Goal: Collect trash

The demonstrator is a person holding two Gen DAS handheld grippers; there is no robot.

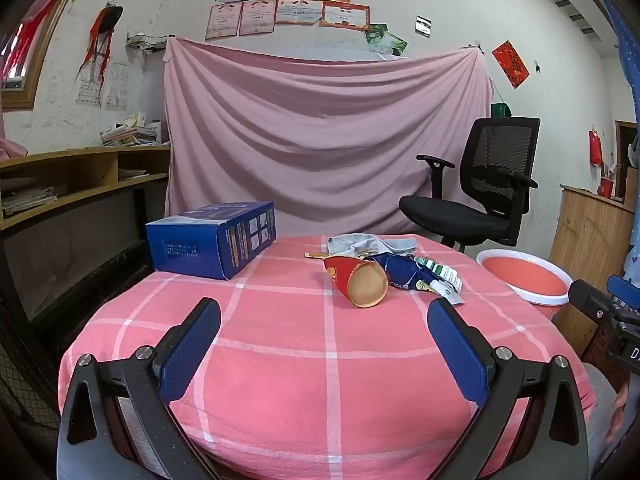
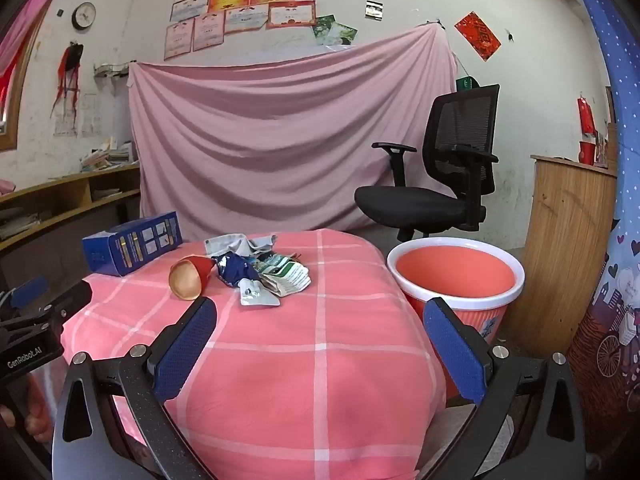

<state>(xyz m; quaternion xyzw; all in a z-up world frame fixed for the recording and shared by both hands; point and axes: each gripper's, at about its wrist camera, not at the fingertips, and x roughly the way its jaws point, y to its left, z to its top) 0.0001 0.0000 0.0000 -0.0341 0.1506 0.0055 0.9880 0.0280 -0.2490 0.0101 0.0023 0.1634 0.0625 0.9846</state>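
Observation:
A pile of trash lies on the pink checked tablecloth (image 1: 280,344): a red paper cup (image 1: 360,282) on its side, a crumpled blue wrapper (image 1: 400,272), green-and-white packets (image 1: 444,276) and grey paper (image 1: 360,244). In the right wrist view the cup (image 2: 190,276), the wrapper (image 2: 234,268), the packets (image 2: 290,276) and a silver blister pack (image 2: 258,298) show. A pink bin with a white rim (image 2: 456,276) stands right of the table, also in the left wrist view (image 1: 524,280). My left gripper (image 1: 324,312) and right gripper (image 2: 320,312) are open and empty, short of the pile.
A blue box (image 1: 216,238) sits at the table's far left, also in the right wrist view (image 2: 132,242). A black office chair (image 2: 436,172) stands behind the bin. A wooden cabinet (image 2: 568,248) is at right and shelves (image 1: 80,184) at left.

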